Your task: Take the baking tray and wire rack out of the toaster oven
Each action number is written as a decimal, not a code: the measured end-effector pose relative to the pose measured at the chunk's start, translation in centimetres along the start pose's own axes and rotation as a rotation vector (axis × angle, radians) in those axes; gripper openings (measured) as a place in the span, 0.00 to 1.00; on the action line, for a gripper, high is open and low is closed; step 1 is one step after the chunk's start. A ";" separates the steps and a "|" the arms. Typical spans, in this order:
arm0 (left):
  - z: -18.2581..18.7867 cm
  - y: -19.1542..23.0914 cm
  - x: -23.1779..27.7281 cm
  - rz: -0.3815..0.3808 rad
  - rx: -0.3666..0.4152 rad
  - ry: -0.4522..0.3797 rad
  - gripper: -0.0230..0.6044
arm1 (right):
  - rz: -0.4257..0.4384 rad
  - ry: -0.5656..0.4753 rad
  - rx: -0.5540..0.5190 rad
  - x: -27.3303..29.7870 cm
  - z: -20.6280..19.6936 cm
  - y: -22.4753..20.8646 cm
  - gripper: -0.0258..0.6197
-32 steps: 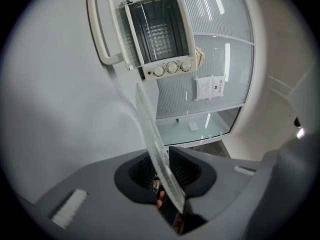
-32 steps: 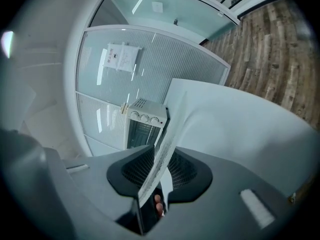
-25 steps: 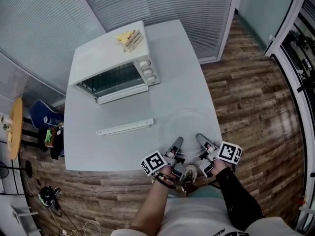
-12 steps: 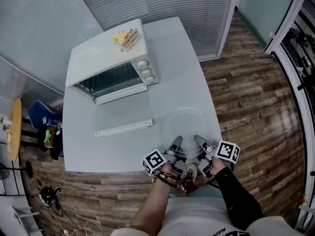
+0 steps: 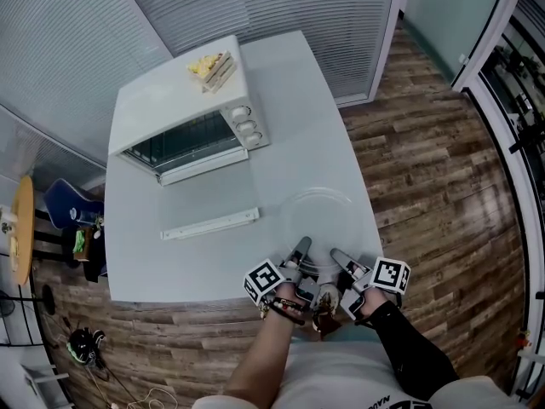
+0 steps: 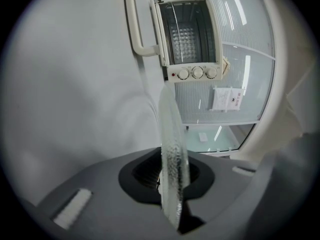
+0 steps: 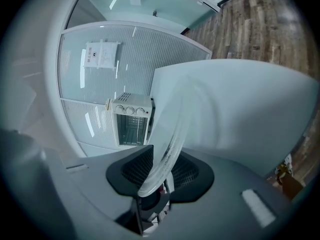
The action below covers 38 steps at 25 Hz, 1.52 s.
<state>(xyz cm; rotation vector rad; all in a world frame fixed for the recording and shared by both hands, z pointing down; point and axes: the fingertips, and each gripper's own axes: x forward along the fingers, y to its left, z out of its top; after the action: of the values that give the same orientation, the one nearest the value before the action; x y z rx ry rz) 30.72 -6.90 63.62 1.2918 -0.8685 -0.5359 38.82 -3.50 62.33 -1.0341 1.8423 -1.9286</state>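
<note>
**Fingers (image 6: 142, 173) pinch a glass plate (image 5: 317, 216)**

Left gripper (image 5: 301, 247) just closing, right gripper (image 5: 337, 255) just opening a bit, both hold the plate on the tabletop (image 5: 170, 262). Wire rack (image 6: 186, 36) sits inside the toaster oven (image 5: 183, 100), door (image 5: 211, 222) open, snack (image 5: 210, 66) on top.

From overhead, a person's left gripper (image 5: 301, 245) and right gripper (image 5: 336, 255) meet the near rim of a clear glass plate (image 5: 317, 211) lying at the front of a white table (image 5: 298, 109). The left gripper's jaws have just been closing and the right's easing slightly apart, each with the rim between them and clamped on it. At the table's far left corner stands a white toaster oven (image 5: 170, 100), its glass door (image 5: 209, 198) folded down flat toward the viewer. A small stack of yellow food (image 5: 210, 65) sits on the oven's top. A wood-plank floor (image 5: 426, 160) surrounds the table, and ribbed glass partitions (image 5: 281, 2) rise behind it.
</note>
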 end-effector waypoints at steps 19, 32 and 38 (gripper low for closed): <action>0.0 0.2 -0.3 -0.001 -0.054 -0.024 0.17 | 0.065 -0.030 0.025 -1.0 0.0 0.9 0.13; -1.7 -0.1 -1.1 0.021 0.045 0.072 0.20 | 0.046 -0.068 0.079 1.4 0.2 1.0 0.10; -3.4 0.3 -2.3 0.027 0.047 0.112 0.20 | 0.027 -0.063 0.059 2.1 0.4 0.7 0.09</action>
<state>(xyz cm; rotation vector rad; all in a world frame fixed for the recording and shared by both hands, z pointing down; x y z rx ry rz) 32.04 -3.03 63.23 1.3382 -0.8082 -0.4204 37.37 -5.28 62.27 -1.0334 1.7463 -1.9009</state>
